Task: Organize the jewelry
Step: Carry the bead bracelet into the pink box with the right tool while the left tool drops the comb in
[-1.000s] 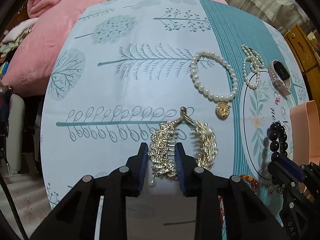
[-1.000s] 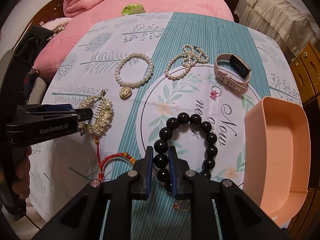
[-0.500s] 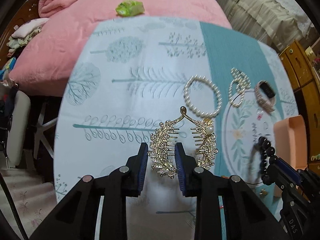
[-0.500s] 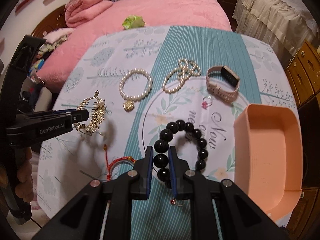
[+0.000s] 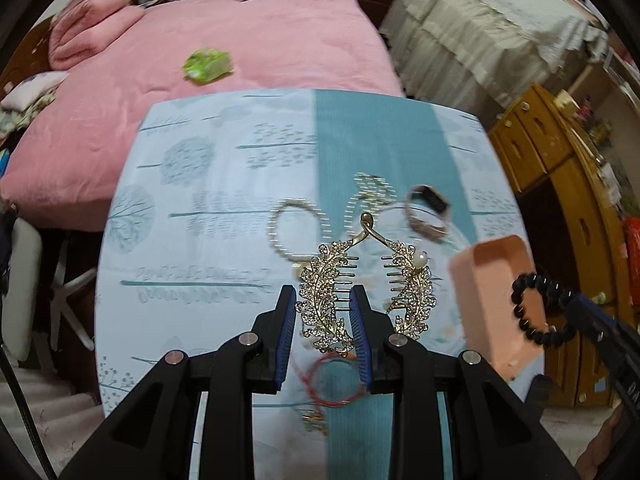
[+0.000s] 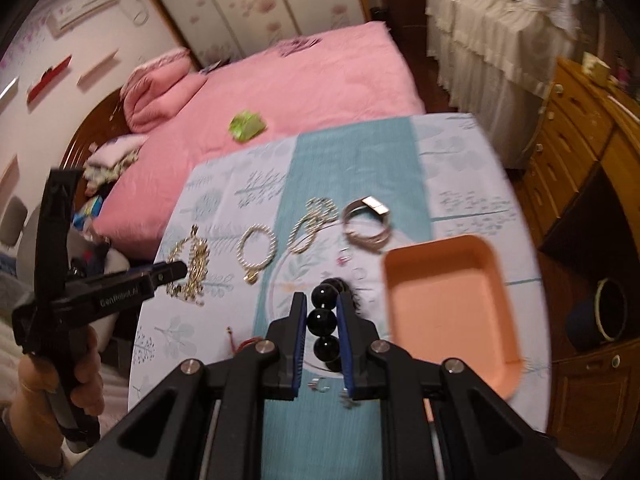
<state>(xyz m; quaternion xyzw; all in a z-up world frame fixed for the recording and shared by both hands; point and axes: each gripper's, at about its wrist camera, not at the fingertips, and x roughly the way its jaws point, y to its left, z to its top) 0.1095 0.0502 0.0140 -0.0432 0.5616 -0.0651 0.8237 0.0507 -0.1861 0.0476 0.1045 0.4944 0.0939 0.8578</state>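
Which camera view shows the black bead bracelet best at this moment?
The left wrist view: the black bead bracelet hangs there as an almost whole loop from the right claw. The right wrist view shows only a few beads clamped between that claw's pads.

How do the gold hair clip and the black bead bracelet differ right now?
The gold hair clip is a pair of glittering leaf shapes with comb teeth; the black bead bracelet is a ring of plain glossy round beads. The clip is pinched by one leaf in the left tool; the bracelet is pinched across a bead in the right tool. Both hang clear of the table.
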